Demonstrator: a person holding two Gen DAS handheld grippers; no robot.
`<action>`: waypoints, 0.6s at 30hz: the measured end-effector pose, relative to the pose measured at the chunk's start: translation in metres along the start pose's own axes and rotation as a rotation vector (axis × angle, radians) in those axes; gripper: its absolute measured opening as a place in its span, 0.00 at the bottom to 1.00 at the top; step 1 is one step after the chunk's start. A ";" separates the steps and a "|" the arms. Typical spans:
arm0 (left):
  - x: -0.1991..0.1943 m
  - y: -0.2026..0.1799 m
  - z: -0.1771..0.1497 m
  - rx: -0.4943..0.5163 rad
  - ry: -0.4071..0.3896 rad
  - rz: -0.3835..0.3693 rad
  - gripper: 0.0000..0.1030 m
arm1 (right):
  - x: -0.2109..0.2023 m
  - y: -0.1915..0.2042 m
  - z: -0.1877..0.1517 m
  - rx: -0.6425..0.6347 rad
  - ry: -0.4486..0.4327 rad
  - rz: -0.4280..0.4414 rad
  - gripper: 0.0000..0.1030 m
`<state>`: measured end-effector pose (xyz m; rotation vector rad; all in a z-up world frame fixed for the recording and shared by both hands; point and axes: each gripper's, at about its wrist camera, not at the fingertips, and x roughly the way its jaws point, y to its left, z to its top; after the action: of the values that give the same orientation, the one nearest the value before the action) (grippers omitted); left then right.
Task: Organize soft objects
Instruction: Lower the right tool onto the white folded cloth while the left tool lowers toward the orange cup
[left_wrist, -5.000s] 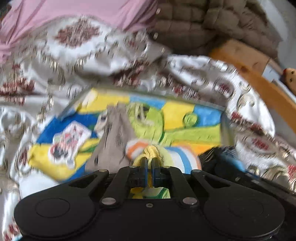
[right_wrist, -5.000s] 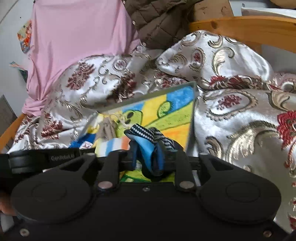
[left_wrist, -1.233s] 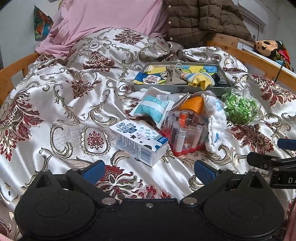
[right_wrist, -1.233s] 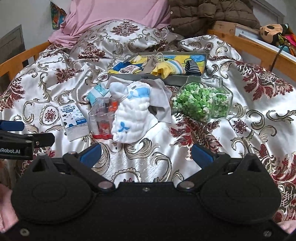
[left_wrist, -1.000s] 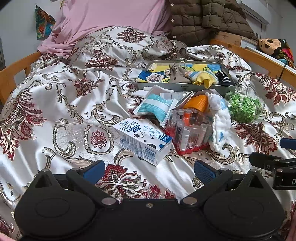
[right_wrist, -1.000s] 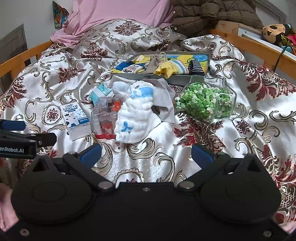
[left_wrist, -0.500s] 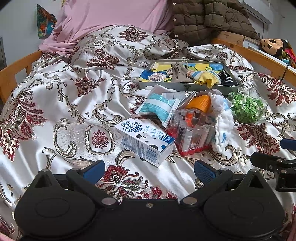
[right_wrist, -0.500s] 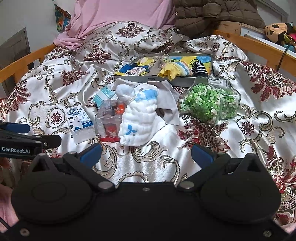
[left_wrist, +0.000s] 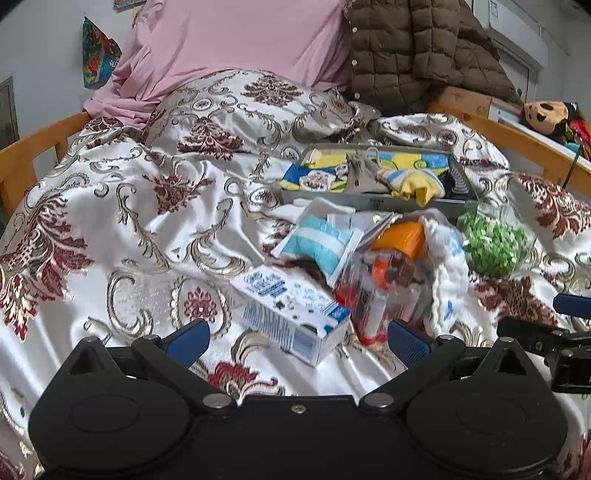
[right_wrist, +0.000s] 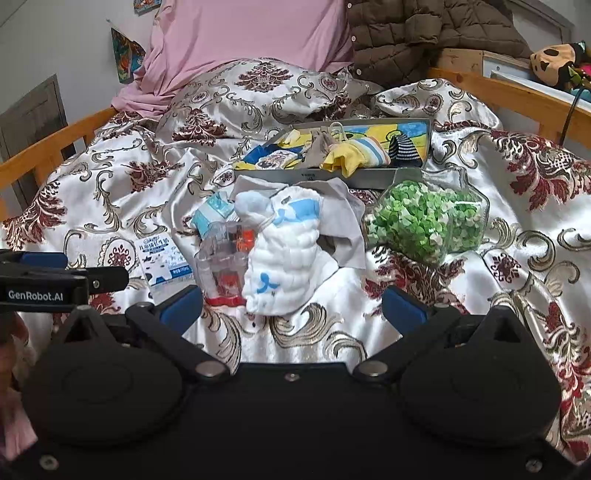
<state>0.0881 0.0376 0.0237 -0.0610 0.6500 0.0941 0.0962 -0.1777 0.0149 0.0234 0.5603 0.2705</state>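
Right wrist view: both gripper jaws spread, empty, above glossy satin bedspread (right_wrist: 369, 332); puffy quilted white cloth (right_wrist: 284, 258).

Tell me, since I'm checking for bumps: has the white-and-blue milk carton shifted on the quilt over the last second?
No. The milk carton keeps its place beside the clear tube case; only the camera drifted.

A white-and-blue printed carton (left_wrist: 291, 314) lies at lower centre on the bed's glossy white bedspread with gold and maroon scrolls (left_wrist: 122, 221), just beside a clear plastic case of red-capped tubes (right_wrist: 225, 266). A clear glass jar of green and white pieces (right_wrist: 428, 221) sits right of centre. A pink sheet (right_wrist: 243, 33) and a brown quilted jacket (left_wrist: 417, 55) fill the top.
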 end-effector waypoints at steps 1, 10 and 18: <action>0.002 0.000 0.002 0.001 -0.007 -0.001 0.99 | 0.001 -0.001 0.001 -0.003 -0.006 0.000 0.99; 0.025 -0.006 0.024 0.041 -0.063 -0.032 0.99 | 0.027 -0.007 0.020 -0.011 -0.042 0.022 0.99; 0.053 -0.005 0.049 -0.011 -0.058 -0.117 0.99 | 0.056 -0.011 0.030 -0.031 -0.054 0.062 0.99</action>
<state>0.1602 0.0401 0.0303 -0.1063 0.5870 -0.0135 0.1602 -0.1718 0.0104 0.0177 0.5018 0.3378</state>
